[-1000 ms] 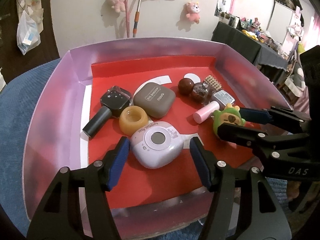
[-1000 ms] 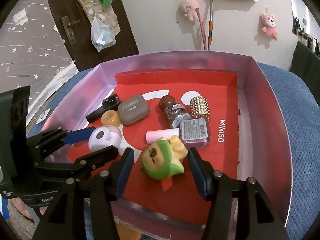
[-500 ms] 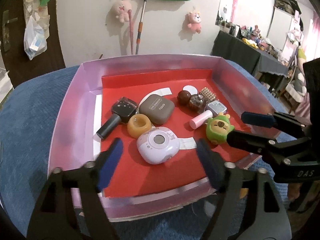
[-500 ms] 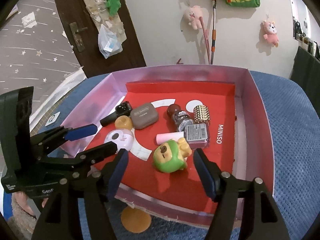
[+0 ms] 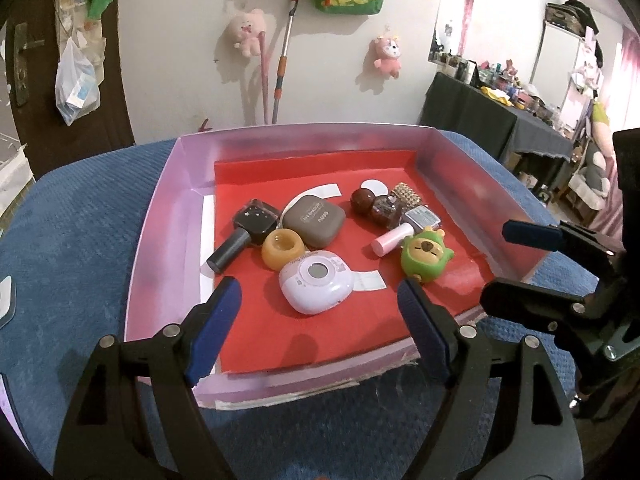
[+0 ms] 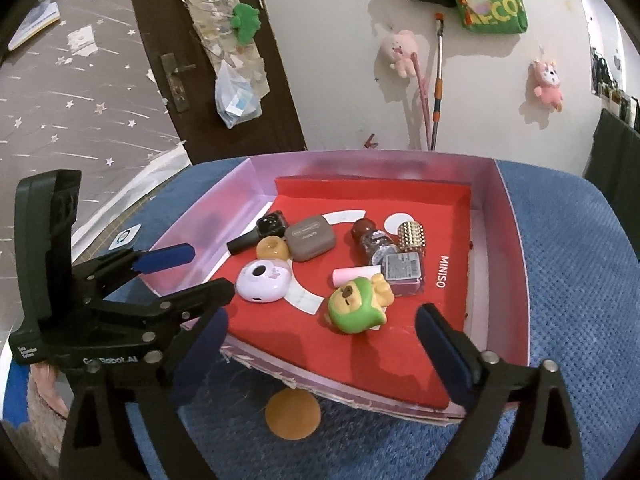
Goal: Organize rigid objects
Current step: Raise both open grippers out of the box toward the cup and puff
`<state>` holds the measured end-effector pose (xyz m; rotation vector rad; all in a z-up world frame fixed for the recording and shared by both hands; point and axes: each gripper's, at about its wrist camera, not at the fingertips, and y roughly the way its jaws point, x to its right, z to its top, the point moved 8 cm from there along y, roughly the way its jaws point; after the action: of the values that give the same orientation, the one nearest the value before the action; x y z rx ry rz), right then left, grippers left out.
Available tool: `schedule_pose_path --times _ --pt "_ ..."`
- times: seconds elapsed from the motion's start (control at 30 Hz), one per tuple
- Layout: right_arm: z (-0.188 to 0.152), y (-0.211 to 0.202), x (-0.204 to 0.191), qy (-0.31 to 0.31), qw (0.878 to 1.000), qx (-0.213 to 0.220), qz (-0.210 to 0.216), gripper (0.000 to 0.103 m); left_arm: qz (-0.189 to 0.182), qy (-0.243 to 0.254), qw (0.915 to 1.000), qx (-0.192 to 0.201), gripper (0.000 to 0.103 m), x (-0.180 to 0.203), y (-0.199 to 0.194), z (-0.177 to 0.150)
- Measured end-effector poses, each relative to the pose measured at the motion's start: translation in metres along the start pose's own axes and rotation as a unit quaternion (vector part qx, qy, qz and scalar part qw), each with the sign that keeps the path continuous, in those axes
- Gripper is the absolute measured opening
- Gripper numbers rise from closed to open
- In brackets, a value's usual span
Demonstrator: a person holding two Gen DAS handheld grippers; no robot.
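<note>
Glossy rounded trinkets (image 5: 316, 286) crowd red-lined tray (image 5: 168, 216).

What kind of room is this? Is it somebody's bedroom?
Probably yes, a lived-in bedroom. Pink plush toys hang on the white wall, a black-draped table is crowded with small bottles and jars, and a dark wooden door stands nearby.

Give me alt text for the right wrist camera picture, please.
The open right gripper hovers over the near edge of a pink tray lined red, a green toy lying just ahead of its fingers. Small cosmetics cluster behind, and the left gripper reaches in from the left.
</note>
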<state>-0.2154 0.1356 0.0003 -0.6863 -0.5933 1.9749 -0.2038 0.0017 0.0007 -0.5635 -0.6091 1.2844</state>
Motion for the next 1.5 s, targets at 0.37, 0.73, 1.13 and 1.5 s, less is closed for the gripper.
schedule_pose_path --times 0.37,0.73,1.13,1.5 --pt "-0.002 -0.017 -0.008 -0.015 1.0 0.019 -0.005 0.103 0.019 0.003 0.9998 0.004 0.082 -0.002 -0.012 -0.007" --pt "-0.007 -0.029 -0.006 0.001 0.999 0.034 0.005 0.103 0.025 0.002 0.9997 0.008 0.095 -0.004 -0.02 -0.015" --pt "-0.021 -0.037 -0.011 -0.01 0.999 0.042 -0.008 0.103 0.027 -0.004 0.9995 0.014 0.102 -0.006 -0.029 -0.028" --pt "-0.038 -0.034 -0.011 -0.021 0.999 0.03 -0.023 0.103 0.021 0.018 0.9996 0.0 0.103 0.003 -0.033 -0.05"
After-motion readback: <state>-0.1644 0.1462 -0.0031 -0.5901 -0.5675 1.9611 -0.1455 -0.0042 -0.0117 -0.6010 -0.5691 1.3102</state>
